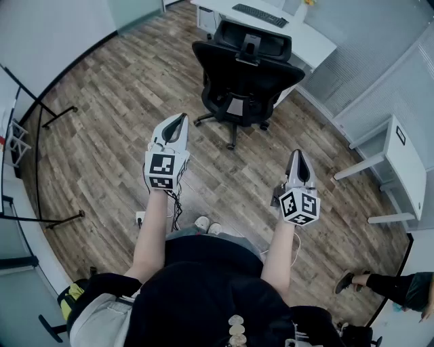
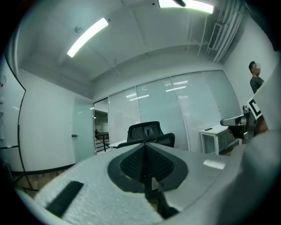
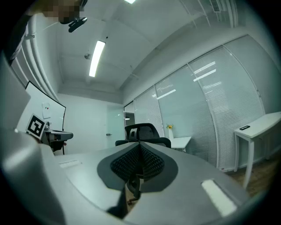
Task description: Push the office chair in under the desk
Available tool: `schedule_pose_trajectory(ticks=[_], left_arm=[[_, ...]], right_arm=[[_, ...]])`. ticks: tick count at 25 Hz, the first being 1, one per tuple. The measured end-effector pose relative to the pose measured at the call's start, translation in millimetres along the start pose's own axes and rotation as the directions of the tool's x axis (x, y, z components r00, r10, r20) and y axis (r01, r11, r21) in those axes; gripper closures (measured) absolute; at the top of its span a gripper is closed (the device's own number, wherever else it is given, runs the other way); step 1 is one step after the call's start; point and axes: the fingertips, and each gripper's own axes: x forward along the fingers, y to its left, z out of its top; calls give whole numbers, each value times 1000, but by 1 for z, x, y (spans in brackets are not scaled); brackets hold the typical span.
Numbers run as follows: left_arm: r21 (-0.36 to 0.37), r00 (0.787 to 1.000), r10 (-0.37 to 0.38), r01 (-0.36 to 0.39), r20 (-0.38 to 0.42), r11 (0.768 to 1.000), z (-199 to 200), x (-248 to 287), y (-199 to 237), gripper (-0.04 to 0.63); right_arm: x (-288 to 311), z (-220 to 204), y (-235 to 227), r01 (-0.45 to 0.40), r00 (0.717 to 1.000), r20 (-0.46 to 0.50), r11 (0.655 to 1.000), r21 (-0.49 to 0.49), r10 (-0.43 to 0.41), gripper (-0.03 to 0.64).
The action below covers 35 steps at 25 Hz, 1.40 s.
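A black office chair (image 1: 245, 68) stands on the wood floor, its back toward me, drawn out from a white desk (image 1: 308, 39) that carries a keyboard (image 1: 260, 15). My left gripper (image 1: 180, 118) is held out in front of me, left of the chair and well short of it, its jaws shut on nothing. My right gripper (image 1: 296, 154) hangs lower and to the right, also shut and empty. The chair (image 2: 147, 132) shows beyond the closed tips in the left gripper view, and the chair (image 3: 141, 133) likewise in the right gripper view.
A second white desk (image 1: 400, 162) stands at the right by the glass wall. Black stand legs (image 1: 47, 112) reach across the floor at the left. Another person's foot (image 1: 346, 281) is at the lower right. A power strip (image 1: 140, 218) lies by my feet.
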Motion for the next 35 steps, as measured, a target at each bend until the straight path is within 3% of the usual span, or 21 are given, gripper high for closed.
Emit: schedule_pose_trajectory(ticks=[21, 27, 35], left_arm=[[-11, 1000, -9, 8, -21, 1000, -8, 1, -1, 587], [-65, 1000, -22, 22, 6, 998, -10, 1, -2, 585], [-90, 998, -58, 60, 18, 994, -11, 1, -11, 464]], right_arm=[[3, -3, 6, -7, 1000, -6, 1000, 1, 7, 606], [3, -6, 4, -16, 1000, -3, 1000, 20, 16, 605], [3, -10, -1, -35, 999, -4, 998, 44, 35, 545]])
